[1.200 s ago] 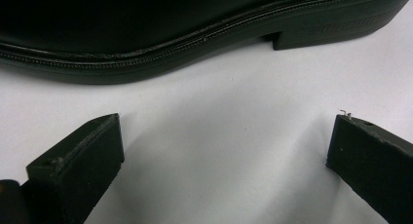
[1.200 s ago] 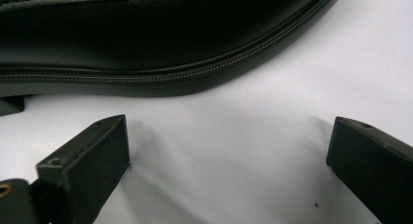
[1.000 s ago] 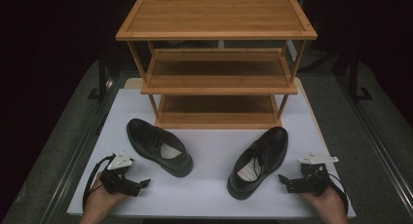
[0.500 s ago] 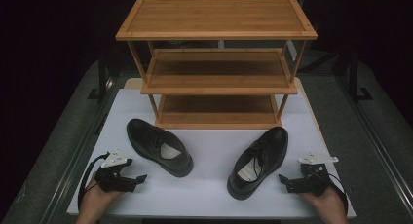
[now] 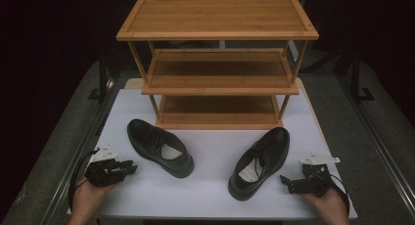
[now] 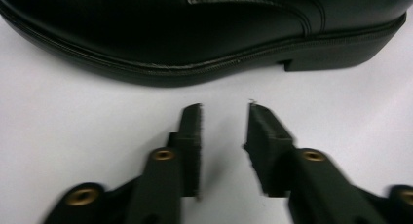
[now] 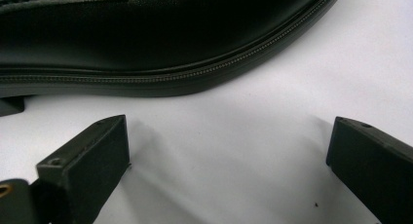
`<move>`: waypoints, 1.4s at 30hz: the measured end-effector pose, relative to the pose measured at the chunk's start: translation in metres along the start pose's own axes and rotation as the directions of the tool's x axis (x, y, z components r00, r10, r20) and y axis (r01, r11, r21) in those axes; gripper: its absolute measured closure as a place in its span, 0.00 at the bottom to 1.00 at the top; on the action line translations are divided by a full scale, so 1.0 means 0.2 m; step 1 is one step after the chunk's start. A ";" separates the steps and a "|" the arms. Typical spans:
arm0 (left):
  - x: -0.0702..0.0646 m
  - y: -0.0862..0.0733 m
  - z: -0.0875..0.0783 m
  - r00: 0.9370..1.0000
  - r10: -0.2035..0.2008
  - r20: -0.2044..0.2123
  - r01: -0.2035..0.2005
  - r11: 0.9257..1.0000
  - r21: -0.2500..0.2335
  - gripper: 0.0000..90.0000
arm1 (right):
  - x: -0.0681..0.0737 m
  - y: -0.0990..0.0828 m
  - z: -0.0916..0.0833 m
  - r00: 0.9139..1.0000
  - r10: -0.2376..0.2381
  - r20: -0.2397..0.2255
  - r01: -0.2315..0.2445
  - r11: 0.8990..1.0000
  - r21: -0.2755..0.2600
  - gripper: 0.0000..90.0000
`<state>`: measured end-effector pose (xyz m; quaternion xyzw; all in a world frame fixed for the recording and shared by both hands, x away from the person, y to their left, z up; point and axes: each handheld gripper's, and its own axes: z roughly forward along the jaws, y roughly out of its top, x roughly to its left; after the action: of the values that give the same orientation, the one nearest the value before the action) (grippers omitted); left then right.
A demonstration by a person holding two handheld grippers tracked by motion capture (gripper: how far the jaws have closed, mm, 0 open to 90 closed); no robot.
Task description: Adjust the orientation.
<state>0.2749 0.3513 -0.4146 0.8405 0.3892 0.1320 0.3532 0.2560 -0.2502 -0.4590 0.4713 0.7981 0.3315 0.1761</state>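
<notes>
Two black leather shoes lie on the white tabletop [image 5: 210, 188]. The left shoe [image 5: 159, 146] points toward the near right, and the right shoe [image 5: 259, 161] has its heel toward me. My left gripper [image 5: 131, 167] is held off the table just left of the left shoe. In the left gripper view its jaws [image 6: 225, 109] have just been closing and stand a narrow gap apart with nothing between them, facing the shoe's sole edge [image 6: 195, 34]. My right gripper [image 5: 285, 183] rests beside the right shoe, and its jaws [image 7: 229, 124] are wide open short of the shoe's side [image 7: 146, 39].
A three-tier wooden shoe rack [image 5: 218, 58] stands at the back of the table with bare shelves. Dark floor and metal rails flank the table on both sides. White tabletop lies between the two shoes.
My left gripper has lifted and drawn back to the left, away from the left shoe, and its jaws have narrowed. The right gripper and both shoes have stayed put.
</notes>
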 end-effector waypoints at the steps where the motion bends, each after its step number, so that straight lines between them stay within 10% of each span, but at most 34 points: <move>1: 0.01 0.01 -0.01 1.000 -0.004 -0.005 0.004 1.000 0.004 0.90 | 0.00 0.00 0.00 1.000 0.000 0.000 0.000 1.000 0.000 0.02; 23: 0.24 0.22 -0.08 0.992 -0.064 -0.112 0.060 0.997 -0.040 1.00 | 0.00 0.00 0.00 1.000 -0.002 0.000 0.002 1.000 -0.003 0.02; 42: 0.52 0.37 0.09 0.977 -0.104 -0.187 0.092 0.993 -0.070 1.00 | 0.00 0.00 0.00 1.000 0.002 -0.002 -0.002 1.000 -0.004 0.02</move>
<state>0.3945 0.3868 -0.3818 0.7925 0.4580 0.2061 0.3459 0.2561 -0.2505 -0.4593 0.4712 0.7972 0.3338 0.1761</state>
